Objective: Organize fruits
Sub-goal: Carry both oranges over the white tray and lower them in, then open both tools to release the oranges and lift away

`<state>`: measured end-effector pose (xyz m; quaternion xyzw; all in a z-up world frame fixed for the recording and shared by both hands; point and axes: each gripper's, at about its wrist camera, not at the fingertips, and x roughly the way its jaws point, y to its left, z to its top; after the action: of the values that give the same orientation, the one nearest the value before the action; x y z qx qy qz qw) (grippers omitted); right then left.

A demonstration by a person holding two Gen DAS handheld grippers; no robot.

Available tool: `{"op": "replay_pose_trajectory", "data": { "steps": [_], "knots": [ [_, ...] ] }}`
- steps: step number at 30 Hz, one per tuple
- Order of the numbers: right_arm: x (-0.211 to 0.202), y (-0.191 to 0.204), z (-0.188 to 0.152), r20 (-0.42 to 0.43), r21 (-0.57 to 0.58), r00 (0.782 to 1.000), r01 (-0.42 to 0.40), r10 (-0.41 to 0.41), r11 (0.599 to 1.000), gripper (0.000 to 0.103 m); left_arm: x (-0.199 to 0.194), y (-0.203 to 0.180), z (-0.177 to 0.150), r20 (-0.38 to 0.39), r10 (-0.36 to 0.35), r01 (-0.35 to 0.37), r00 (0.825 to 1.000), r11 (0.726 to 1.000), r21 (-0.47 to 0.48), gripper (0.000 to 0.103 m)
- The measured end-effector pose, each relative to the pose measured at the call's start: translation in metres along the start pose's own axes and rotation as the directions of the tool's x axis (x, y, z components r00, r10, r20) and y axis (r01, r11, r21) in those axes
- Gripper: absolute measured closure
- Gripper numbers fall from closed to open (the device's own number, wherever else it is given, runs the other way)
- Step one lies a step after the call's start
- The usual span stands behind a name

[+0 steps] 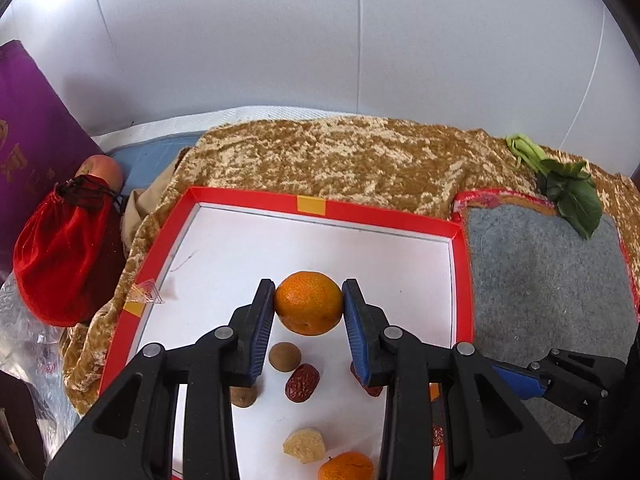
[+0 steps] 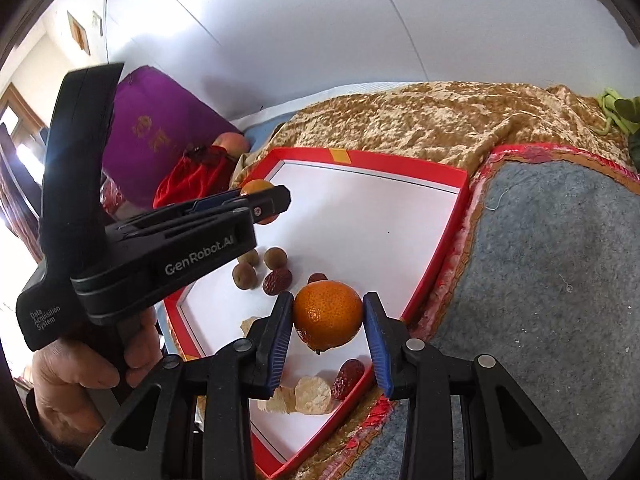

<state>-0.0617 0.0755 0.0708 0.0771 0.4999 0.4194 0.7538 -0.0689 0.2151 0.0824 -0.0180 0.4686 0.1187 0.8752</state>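
Observation:
A red-rimmed white tray (image 1: 460, 236) (image 2: 448, 240) lies on a gold cloth. My left gripper (image 1: 308, 304) is shut on an orange (image 1: 309, 303) above the tray; it also shows in the right wrist view (image 2: 264, 208), with that orange (image 2: 256, 188) partly hidden. My right gripper (image 2: 328, 320) is shut on a second orange (image 2: 328, 315), which shows at the bottom of the left wrist view (image 1: 346, 466). Brown longans (image 1: 284, 356) (image 2: 276, 258), red dates (image 1: 302, 383) (image 2: 277, 281) and pale lumps (image 1: 304, 445) (image 2: 312, 396) lie on the tray.
A grey felt mat (image 1: 540, 280) (image 2: 560, 280) lies right of the tray. A red pouch (image 1: 64, 252), an apple (image 1: 100, 168) and a purple bag (image 1: 28, 128) sit at the left. Leafy greens (image 1: 568, 188) lie at the back right.

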Motion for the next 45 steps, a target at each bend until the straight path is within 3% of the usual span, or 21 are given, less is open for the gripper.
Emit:
{"op": "replay_pose_trajectory", "data": {
  "steps": [16,45],
  "knots": [
    [0.014,0.012,-0.010,-0.026,-0.058,0.999,0.033,-0.035,0.998,0.067,0.029,-0.002,-0.010,-0.096,0.024,-0.023,0.995,1.000,0.020,0.071],
    [0.020,0.032,-0.018,0.011,-0.199,0.976,0.215,-0.217,0.956,0.067,0.038,0.005,-0.014,-0.122,0.039,-0.041,0.992,0.999,-0.014,0.071]
  ]
}}
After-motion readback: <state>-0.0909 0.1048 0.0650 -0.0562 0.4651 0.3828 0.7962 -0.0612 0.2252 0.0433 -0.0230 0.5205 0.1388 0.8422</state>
